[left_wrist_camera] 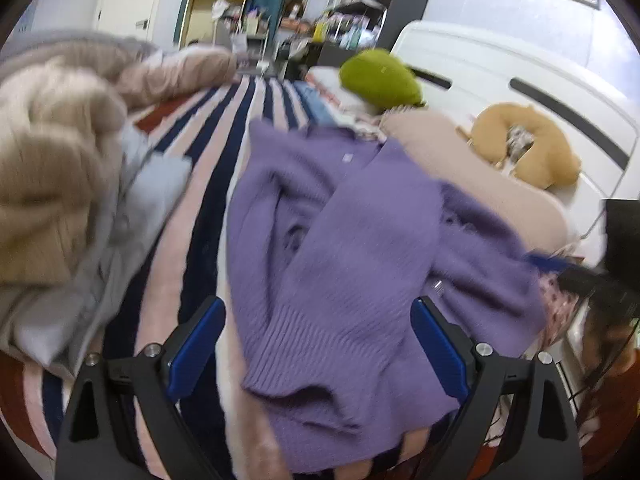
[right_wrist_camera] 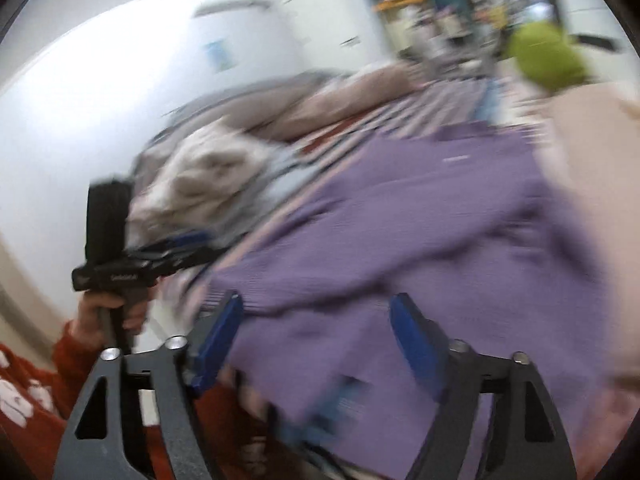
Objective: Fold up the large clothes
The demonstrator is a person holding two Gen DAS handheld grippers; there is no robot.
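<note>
Purple knit sweater (left_wrist_camera: 352,248) on striped bedcover (left_wrist_camera: 208,208)

a purple sweater (left_wrist_camera: 360,240) of soft ribbed knit lies on a striped cloth bedspread (left_wrist_camera: 208,168). the left gripper (left_wrist_camera: 318,344) shows matt black frame, smooth blue pads (left_wrist_camera: 196,344) and shiny metal bolts.

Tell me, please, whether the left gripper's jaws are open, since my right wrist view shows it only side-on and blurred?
Observer: Yes, the left gripper has its jaws wide open and holds nothing.
Operator: What lies in front of them?
Observer: A ribbed edge of the purple sweater, crumpled on the striped bedcover.
Operator: Is there anything beyond the sweater that I am missing?
Observer: A yellow neck pillow rests by the white headboard.
</note>
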